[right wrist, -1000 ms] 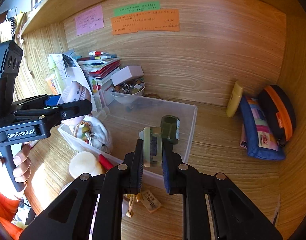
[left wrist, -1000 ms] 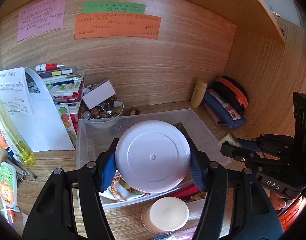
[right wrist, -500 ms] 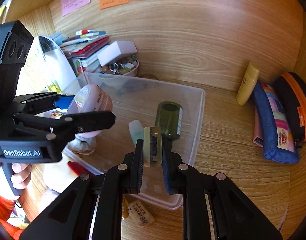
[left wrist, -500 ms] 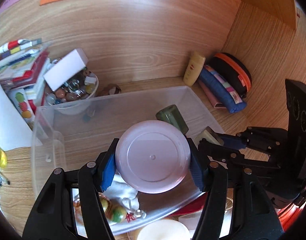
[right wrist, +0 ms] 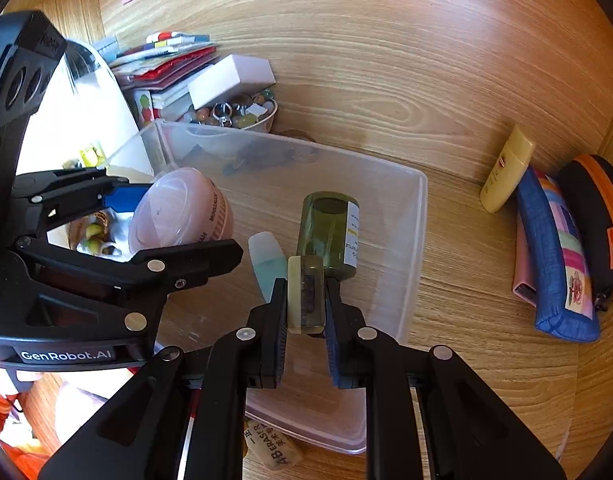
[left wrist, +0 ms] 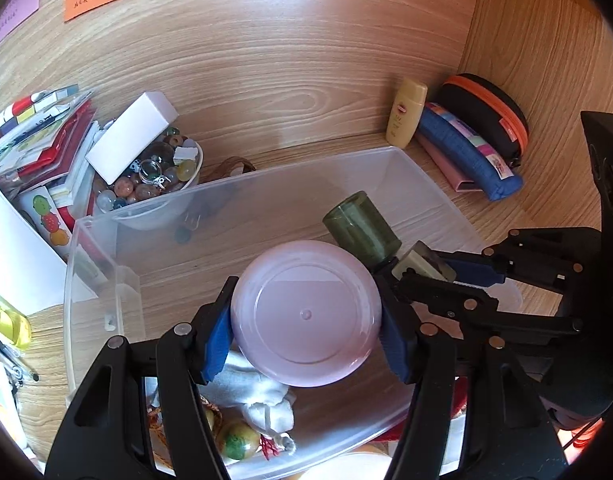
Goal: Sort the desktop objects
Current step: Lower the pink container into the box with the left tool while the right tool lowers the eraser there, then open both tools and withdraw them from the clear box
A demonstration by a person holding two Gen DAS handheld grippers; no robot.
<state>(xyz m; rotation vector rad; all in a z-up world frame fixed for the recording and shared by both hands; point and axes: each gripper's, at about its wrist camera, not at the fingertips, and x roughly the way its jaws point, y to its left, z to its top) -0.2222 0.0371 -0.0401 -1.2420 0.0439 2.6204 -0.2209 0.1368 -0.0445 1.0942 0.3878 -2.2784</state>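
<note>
We hold both grippers over the clear bin (left wrist: 90, 280) on the tabletop (right wrist: 486, 340): left gripper (left wrist: 306, 320) jaws clamp the pink jar (left wrist: 306, 312), right gripper (right wrist: 305, 300) jaws pinch a small pale block (right wrist: 304, 292) beside the green bottle (right wrist: 330, 232), with bare bin floor behind it.

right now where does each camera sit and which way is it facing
Left wrist: on the left gripper, looking down into the clear bin; its fingers clamp a pink jar; right gripper alongside.
Right wrist: on the right gripper, facing the bin, pinching a small yellowish block; left gripper visible.
Shared: bin, green bottle.
</note>
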